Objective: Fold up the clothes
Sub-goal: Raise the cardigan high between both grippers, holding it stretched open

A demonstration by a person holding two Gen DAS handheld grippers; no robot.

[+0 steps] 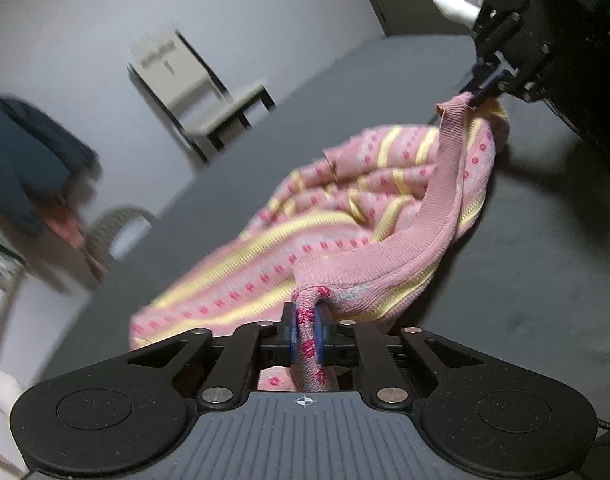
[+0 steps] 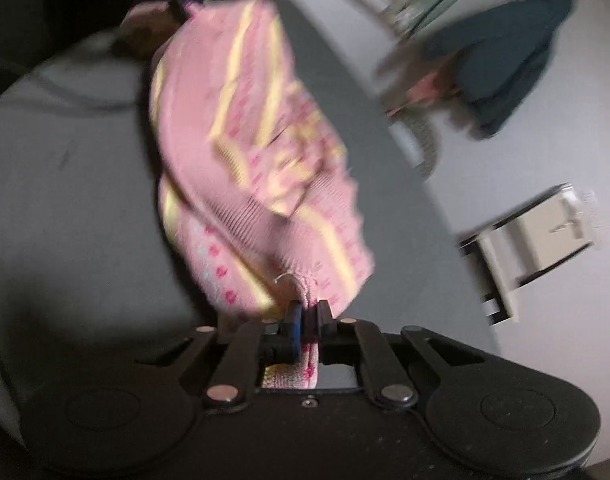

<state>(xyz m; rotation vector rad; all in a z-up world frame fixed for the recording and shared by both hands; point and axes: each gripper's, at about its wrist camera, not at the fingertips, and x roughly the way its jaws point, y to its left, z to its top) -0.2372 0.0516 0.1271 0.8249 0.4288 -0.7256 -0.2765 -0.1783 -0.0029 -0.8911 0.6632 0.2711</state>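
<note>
Pink-yellow striped knit (image 1: 305,236) bunched btwn both claws.

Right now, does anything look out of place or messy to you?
Only the pink striped sweater: it hangs bunched and twisted between the left claw and right claw, part trailing on the grey table. Nothing looks damaged.

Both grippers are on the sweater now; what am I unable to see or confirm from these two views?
- Pink sweater: bunched, so sleeves and neckline can't be told apart; the right wrist view is motion-blurred.
- Left hand-held gripper: the cloth hides how much fabric sits between its pads.
- Right hand-held gripper: same.
- Dark blue garment: blurred and cut off by the left wrist view's edge.
</note>
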